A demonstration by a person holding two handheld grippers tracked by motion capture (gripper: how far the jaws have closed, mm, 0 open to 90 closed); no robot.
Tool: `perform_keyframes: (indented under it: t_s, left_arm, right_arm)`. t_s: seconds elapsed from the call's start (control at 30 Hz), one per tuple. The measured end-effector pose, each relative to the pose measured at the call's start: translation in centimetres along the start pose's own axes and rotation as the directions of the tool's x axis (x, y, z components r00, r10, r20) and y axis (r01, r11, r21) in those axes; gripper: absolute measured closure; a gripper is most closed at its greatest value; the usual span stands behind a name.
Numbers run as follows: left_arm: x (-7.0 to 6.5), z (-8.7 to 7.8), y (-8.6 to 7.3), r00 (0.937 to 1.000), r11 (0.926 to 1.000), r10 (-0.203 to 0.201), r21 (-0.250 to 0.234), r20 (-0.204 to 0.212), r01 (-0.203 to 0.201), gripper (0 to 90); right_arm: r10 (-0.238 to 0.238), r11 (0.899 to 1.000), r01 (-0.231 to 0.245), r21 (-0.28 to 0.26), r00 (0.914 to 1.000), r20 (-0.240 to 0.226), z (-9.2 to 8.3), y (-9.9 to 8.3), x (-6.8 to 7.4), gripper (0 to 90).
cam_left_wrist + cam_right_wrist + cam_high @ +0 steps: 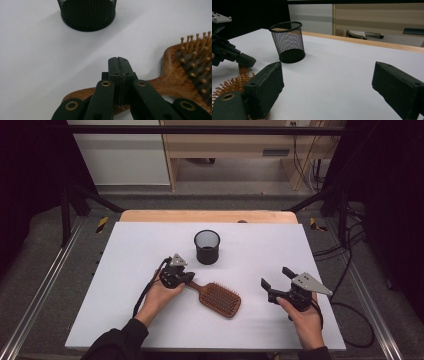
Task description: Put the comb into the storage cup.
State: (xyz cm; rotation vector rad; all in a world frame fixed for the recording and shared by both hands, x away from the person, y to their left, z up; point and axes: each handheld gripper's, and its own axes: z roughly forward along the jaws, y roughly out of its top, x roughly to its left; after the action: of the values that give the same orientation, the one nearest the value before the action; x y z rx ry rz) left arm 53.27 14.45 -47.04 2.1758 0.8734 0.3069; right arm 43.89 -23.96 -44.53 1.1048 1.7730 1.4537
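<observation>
Hairbrush lies mid-counter, handle toward ten o'clock, head toward four.
Your left tongs are closed at that handle, though actual grip is unclear; your right tongs gape empty at three o'clock, cup at twelve.

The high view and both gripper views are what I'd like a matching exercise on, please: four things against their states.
1. left gripper
2. right gripper
3. hairbrush
4. mesh cup

a. upright, empty
b. jaws wide apart
c. lying bristles up
d. closed on a wooden handle

Pairs: 1-d, 2-b, 3-c, 4-a
</observation>
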Motion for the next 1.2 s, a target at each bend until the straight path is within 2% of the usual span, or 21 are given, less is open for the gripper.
perform_keyframes:
  t_s: [0.1, 0.2, 0.33, 0.43, 0.77, 0.9, 1.07, 1.2]
  left_arm:
    - [-0.1, 0.0, -0.1, 1.0000, 0.9998, 0.000, 0.018, 0.008, 0.000, 90.0]
    - [-0.4, -0.1, -0.2, 0.9998, 0.9990, 0.019, 0.040, 0.010, -0.019, 90.0]
    - [-1.2, -0.5, -0.6, 0.9994, 0.9970, 0.033, 0.069, 0.008, -0.033, 90.0]
    - [-1.6, -0.7, -0.8, 0.9992, 0.9962, 0.040, 0.078, 0.003, -0.040, 90.0]
    - [-3.2, -1.7, -1.7, 0.9971, 0.9929, 0.069, 0.095, 0.032, -0.072, 90.0]
    - [-3.8, -2.0, -2.1, 0.9962, 0.9916, 0.083, 0.098, 0.029, -0.085, 90.0]
    - [-4.2, -2.3, -2.4, 0.9962, 0.9916, 0.083, 0.098, 0.024, -0.085, 90.0]
    - [-4.6, -2.5, -2.5, 0.9949, 0.9889, 0.094, 0.112, 0.035, -0.098, 90.0]
  right_arm:
    - [0.001, 1.000, -0.001, 0.001, 1.0000, 0.000, 0.0, 0.0, -0.1, 10.2]
    - [0.002, 1.000, -0.002, 0.001, 1.0000, 0.000, 0.0, 0.0, -0.1, 10.2]
    - [0.000, 1.000, 0.000, 0.007, 1.0000, -0.001, 0.0, 0.0, 0.0, 10.2]
    - [0.000, 1.000, 0.000, 0.009, 1.0000, -0.001, 0.0, 0.0, 0.0, 10.2]
    - [0.001, 1.000, -0.001, 0.012, 1.0000, 0.000, 0.0, -0.1, 0.0, 9.9]
    - [-0.002, 1.000, 0.002, 0.014, 1.0000, 0.001, 0.0, -0.1, -0.1, 10.1]
    - [-0.001, 1.000, 0.000, 0.020, 1.0000, 0.001, 0.0, -0.1, -0.1, 10.1]
    - [-0.003, 1.000, 0.003, 0.023, 1.0000, 0.001, 0.1, -0.1, -0.1, 10.0]
